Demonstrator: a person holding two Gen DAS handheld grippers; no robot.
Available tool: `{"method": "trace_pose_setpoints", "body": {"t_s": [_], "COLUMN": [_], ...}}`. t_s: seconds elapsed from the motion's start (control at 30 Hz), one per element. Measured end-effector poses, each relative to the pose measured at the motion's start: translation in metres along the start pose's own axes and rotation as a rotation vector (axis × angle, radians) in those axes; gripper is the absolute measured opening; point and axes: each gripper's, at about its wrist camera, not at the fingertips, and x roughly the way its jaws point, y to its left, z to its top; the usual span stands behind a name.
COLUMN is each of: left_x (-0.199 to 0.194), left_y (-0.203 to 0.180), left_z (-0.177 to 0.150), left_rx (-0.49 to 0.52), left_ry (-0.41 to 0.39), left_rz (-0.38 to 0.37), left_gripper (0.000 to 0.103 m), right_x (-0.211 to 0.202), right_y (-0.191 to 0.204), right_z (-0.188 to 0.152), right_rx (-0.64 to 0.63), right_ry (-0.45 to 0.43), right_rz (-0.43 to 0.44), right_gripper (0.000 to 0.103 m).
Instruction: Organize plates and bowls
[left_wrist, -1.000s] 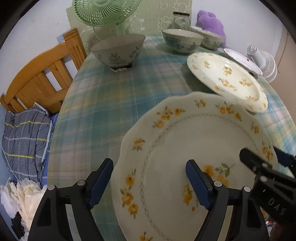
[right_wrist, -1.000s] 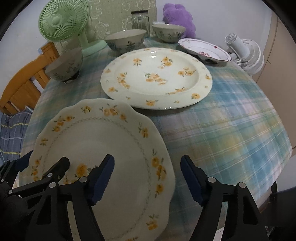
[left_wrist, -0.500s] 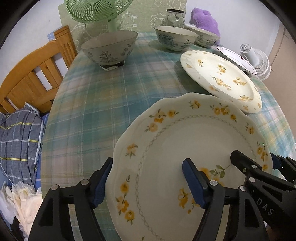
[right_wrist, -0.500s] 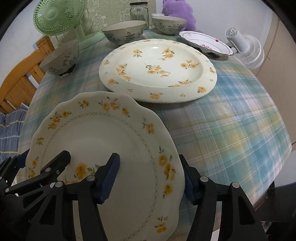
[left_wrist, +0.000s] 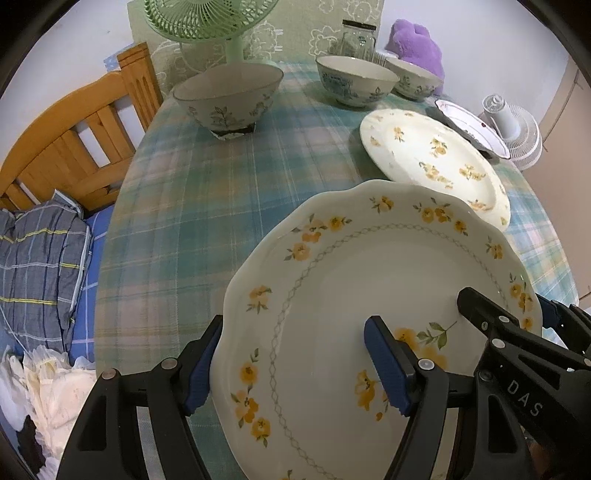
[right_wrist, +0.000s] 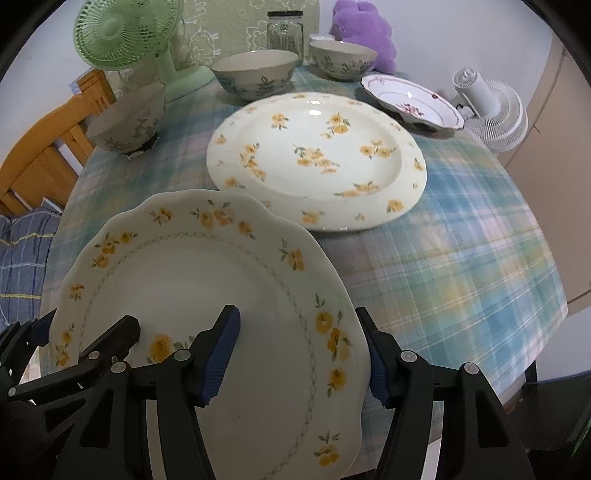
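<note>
A scalloped plate with yellow flowers (left_wrist: 369, 266) (right_wrist: 184, 280) is tilted over the near part of the plaid table, its near side raised. My left gripper (left_wrist: 291, 332) is shut on its left rim, one pad under the edge and one on the plate's face. On the opposite rim my right gripper (right_wrist: 297, 315) is shut the same way. Each gripper also shows in the other's view. Beyond lies a large round plate with yellow flowers (left_wrist: 432, 155) (right_wrist: 317, 158). Three patterned bowls (right_wrist: 127, 118) (right_wrist: 255, 74) (right_wrist: 341, 57) stand further back.
A shallow dish with pink flowers (right_wrist: 410, 101) sits at the back right beside a white fan (right_wrist: 487, 110). A green fan (right_wrist: 125, 33), a glass jar (right_wrist: 285, 31) and a purple plush (right_wrist: 364, 29) line the far edge. A wooden chair (left_wrist: 74, 140) stands at the left.
Both grippers narrowed until their pads met the scalloped plate's rims. The plate has tipped up and its far edge now reaches the large round plate.
</note>
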Motion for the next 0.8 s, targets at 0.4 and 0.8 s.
{"method": "trace_pose_setpoints", "body": {"t_s": [0.4,0.8], "left_x": [-0.008,-0.011], "left_y": [-0.029,-0.081], "left_z": [0.004,0.014], "left_rx": [-0.029,-0.067], "left_ry": [-0.035,-0.049], "left_rz": [0.004,0.044], "left_gripper": [0.075,0.075], "right_x": [-0.011,-0.009], "right_y": [-0.025,-0.076], "right_z": [0.006,0.024], "right_rx": [-0.02,-0.057], "right_ry": [-0.043,-0.041], "right_rz": [0.009,0.044], "right_gripper": [0.066,0.066]}}
